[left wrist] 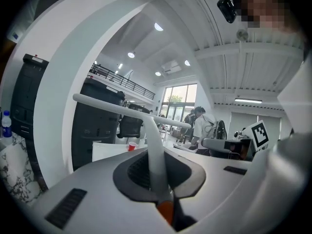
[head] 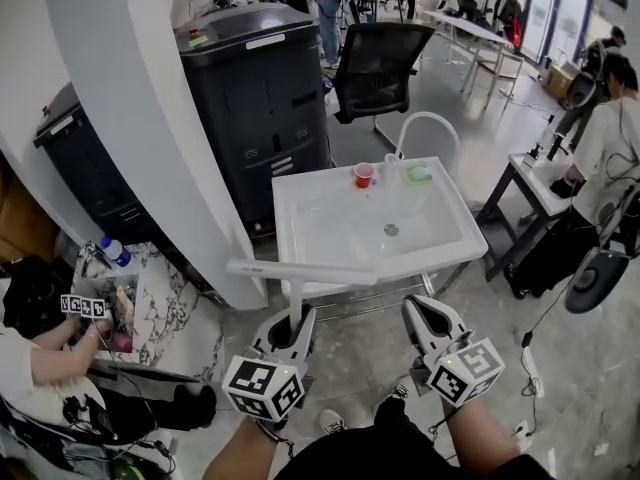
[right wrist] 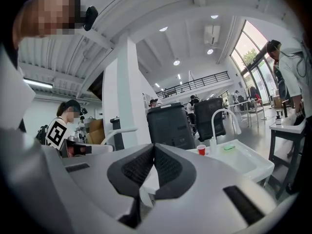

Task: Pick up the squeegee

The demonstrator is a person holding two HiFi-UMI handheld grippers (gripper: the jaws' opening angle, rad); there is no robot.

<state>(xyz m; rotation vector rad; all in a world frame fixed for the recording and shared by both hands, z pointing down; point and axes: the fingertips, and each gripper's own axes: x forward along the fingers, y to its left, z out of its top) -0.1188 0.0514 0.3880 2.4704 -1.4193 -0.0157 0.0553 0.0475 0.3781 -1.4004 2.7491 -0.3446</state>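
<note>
I'm clamping the squeegee point(head: 300, 271) by its stem in my left tongs point(head: 294, 320), keeping the blade clear of the sink point(head: 300, 193) — right tongs point(head: 422, 310) idling closed, empty.

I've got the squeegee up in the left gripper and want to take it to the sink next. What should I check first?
1. Left gripper shut on the squeegee handle: ok.
2. Squeegee off every surface: ok, its blade hangs in the air in the left gripper view.
3. Grip firm enough not to slip: cannot tell.
4. Right gripper shut with nothing in it: ok.
5. Sink basin free of loose things: ok. The red cup and green sponge sit on the back rim.
</note>
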